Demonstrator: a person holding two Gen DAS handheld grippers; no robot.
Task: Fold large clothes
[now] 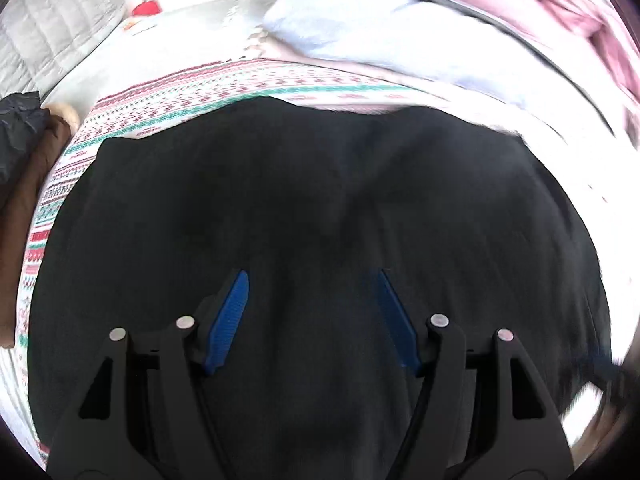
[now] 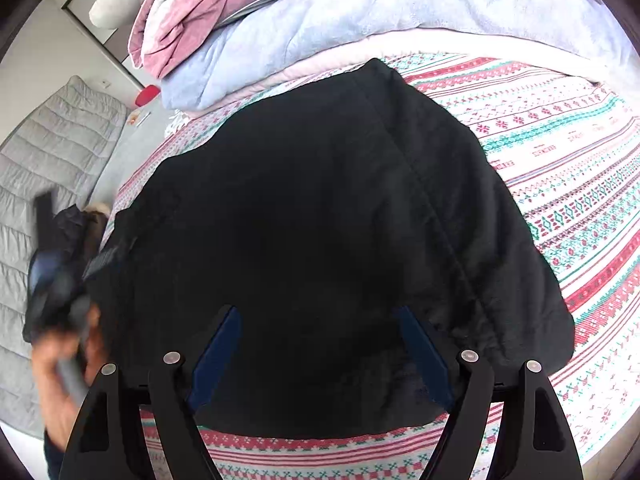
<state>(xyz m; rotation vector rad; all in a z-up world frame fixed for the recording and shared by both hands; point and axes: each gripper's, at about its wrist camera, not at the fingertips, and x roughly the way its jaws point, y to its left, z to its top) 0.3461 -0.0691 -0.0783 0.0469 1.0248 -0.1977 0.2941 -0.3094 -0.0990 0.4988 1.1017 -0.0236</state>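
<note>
Both sets of jaws wide open, nothing in them. My left gripper [image 1: 312,316] hangs low over the middle of the black garment [image 1: 320,208], blue fingers [image 1: 228,320] spread with only dark cloth showing between them; can't tell if the tips touch the fabric. My right gripper [image 2: 320,356] hovers above the near hem of the same black garment [image 2: 312,216], also empty. In the right view the left gripper [image 2: 60,280] shows blurred at the garment's left edge, with the left hand [image 2: 60,384] under it. Garment lies spread on the patterned bedsheet [image 2: 560,168], roughly flat with one seam ridge running diagonally on its right side; it looks like a thick fleece or sweatshirt, but it's too dark to make out sleeves or collar. Judgement: soft, floppy, moderate weight, not slippery, no stiffness to hold a crease, so it will sag if lifted at one point. I'd pinch at two edge points, near hem corner on the right and matching corner on the left, taking the full thickness of cloth, not just the top layer. Beyond it: a stacked pink blanket [image 2: 224,8] and light blue blanket [image 2: 340,36] at the far end of the bed, a brown garment [image 1: 24,208] off the left edge.
</note>
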